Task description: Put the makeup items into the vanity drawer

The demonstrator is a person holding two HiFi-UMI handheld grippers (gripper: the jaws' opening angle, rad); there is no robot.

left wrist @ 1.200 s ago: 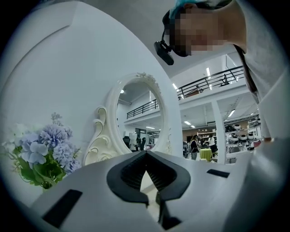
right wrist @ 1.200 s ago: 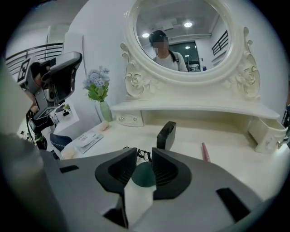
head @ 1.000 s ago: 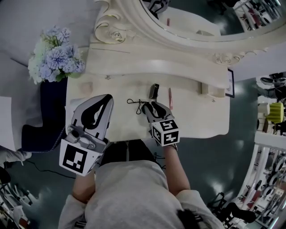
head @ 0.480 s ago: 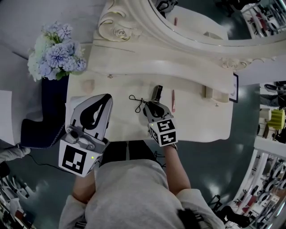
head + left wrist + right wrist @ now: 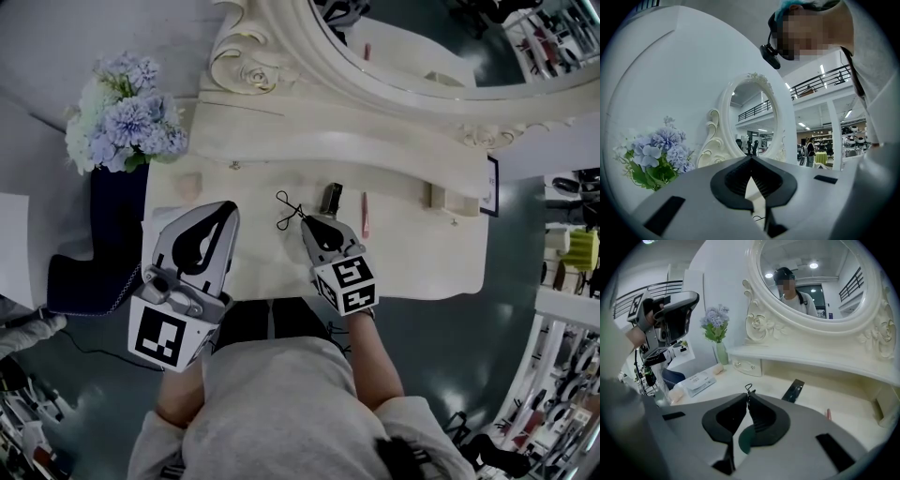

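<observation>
Nearest the person, the left gripper (image 5: 225, 208) hung over the front left part of the vanity top (image 5: 412, 253) with its jaws clenched tip to tip and nothing between them; its own view showed only bare table through the gap behind the tips. Just to its right, the right gripper (image 5: 306, 219) was low over the middle of the table, its jaws pressed together at the tips on one end of a thin black wire piece (image 5: 286, 208), whose loop stuck out beyond them toward the mirror; I judged this a grasp, though the piece was too fine to name for certain. A little further back lay a flat black case (image 5: 329, 196), just beside the gripper's tips, and to its right a pink pencil (image 5: 365, 214), apart from the case. Off to the left sat a small beige puff (image 5: 190, 183). Behind these, under the raised shelf, the small drawer (image 5: 749, 366) showed its knob and was shut. Furthest back stood the flowers (image 5: 127, 108) at the left corner and the oval mirror (image 5: 412, 37). By my reading the task had barely begun: every item I could see lay on the table, none in the drawer, and the drawer would have to be opened before the wire piece, the case and the pencil could go in.
</observation>
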